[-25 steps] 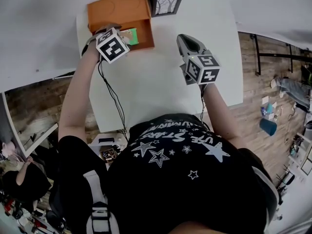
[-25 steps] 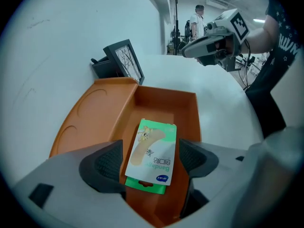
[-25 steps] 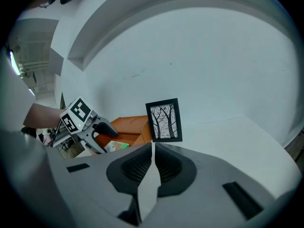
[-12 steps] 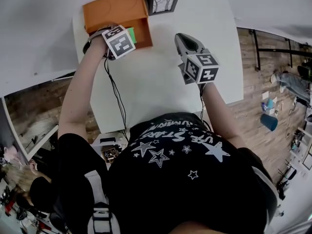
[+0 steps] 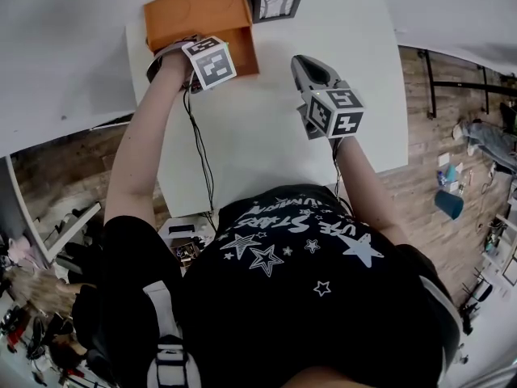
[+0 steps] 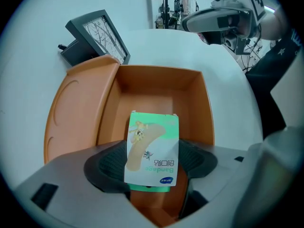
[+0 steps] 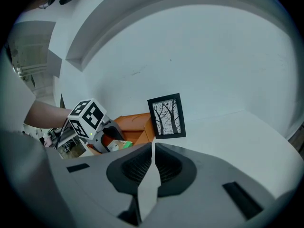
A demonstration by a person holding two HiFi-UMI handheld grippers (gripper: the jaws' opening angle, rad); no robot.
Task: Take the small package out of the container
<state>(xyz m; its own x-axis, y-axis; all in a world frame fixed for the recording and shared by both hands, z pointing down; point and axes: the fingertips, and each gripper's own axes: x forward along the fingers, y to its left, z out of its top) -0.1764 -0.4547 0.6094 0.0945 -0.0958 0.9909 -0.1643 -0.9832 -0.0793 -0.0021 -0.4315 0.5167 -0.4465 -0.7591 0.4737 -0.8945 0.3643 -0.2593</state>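
Here, the left gripper (image 6: 152,167) grips the small package (image 6: 153,148) at the orange container's (image 6: 156,91) near end.
The white tabletop (image 5: 266,136) carries the container at its far left, lid folded open to the left, with a black picture frame (image 6: 97,34) just beside its far right corner. The package, a green-and-white bandage box, stands upright, clamped between the left fingers (image 6: 107,163) over the compartment's near part; whether it clears the rim I cannot tell. The right gripper (image 7: 153,163) is well apart to the right, fingers pressed together on nothing.
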